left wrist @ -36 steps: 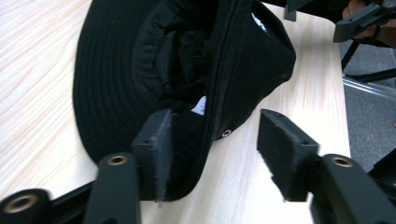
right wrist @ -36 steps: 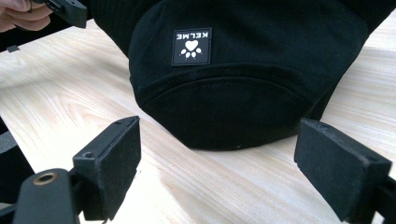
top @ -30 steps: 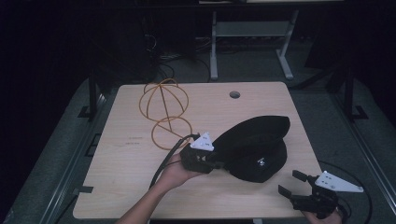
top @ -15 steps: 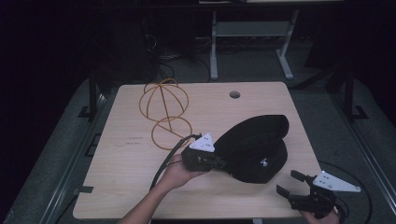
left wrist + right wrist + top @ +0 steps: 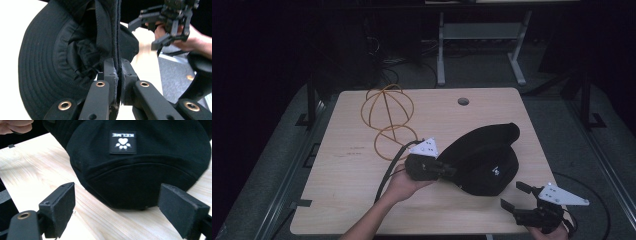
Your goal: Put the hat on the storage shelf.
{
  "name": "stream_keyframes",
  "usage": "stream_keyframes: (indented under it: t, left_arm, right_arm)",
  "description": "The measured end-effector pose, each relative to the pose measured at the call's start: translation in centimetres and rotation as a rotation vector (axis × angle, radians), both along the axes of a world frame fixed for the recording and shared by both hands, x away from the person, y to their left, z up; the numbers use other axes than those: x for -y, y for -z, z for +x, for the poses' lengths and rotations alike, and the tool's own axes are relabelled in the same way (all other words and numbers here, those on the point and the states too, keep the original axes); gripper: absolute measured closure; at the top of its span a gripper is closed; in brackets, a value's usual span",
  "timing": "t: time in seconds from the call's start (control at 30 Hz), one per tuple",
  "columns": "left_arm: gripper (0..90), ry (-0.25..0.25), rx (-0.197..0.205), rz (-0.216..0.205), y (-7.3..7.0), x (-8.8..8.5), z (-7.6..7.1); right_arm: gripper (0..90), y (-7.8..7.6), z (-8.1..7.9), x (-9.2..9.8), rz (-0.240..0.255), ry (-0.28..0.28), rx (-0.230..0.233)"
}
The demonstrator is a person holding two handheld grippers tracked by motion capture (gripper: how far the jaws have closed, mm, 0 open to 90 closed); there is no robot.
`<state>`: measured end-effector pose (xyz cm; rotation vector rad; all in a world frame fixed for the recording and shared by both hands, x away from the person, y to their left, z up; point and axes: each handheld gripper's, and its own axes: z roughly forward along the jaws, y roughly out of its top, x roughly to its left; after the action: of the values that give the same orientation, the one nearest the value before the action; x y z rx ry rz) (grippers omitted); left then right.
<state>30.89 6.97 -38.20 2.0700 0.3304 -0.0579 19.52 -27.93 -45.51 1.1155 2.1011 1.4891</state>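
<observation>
The black hat (image 5: 75, 50) was the thing I had in hand: my left gripper (image 5: 117, 75) was clamped on a fold of its brim, the two black jaws pressed together with the doubled cloth edge standing straight up between them. They had just been closing, and now the fabric was pinched tight. Seen from above, that gripper (image 5: 439, 169) sat at the hat's near-left edge (image 5: 484, 160), my left hand (image 5: 404, 186) under it, and the brim was lifted off the wooden table (image 5: 342, 190) on that side.

My right gripper (image 5: 116, 206) hung a little nearer to me, its jaws wide apart and empty, one pad (image 5: 61, 206) at either side of the hat's front. The hat (image 5: 140, 170) lay just beyond those pads without touching them, its white paw patch (image 5: 123, 142) facing the tool. From above, this gripper (image 5: 517, 197) sat off the hat's near-right edge, close to the table's front rim.

Farther off, beyond my left gripper, a yellow wire stand (image 5: 387, 117) stood on the table, well apart from the hat.
</observation>
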Motion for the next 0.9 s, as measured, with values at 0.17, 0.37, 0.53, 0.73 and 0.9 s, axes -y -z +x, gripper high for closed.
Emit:
stream_keyframes:
  t: [0.17, 0.37, 0.53, 0.73, 0.9]
  left_arm:
    - [85.6, 0.005, 0.000, -0.013, -0.7, 0.6, -0.1]
    - [85.6, 0.015, 0.002, -0.028, -1.6, 1.3, -0.1]
    - [85.6, 0.019, 0.000, -0.056, -2.7, 1.7, -0.2]
    - [85.6, 0.035, 0.008, -0.053, -3.5, 2.4, -0.4]
    - [85.6, 0.052, 0.016, -0.053, -3.8, 3.2, -0.6]
  right_arm:
    - [14.2, -0.1, 0.1, -0.5, -0.003, -0.006, 0.018]
    - [14.3, -0.4, 0.3, -1.1, -0.015, -0.001, 0.056]
    - [14.3, -0.8, 0.5, -1.5, 0.020, 0.009, 0.078]
    - [14.5, -0.8, 1.3, -1.8, 0.018, 0.012, 0.069]
    - [28.4, -0.6, 2.4, -2.0, -0.016, 0.008, 0.083]
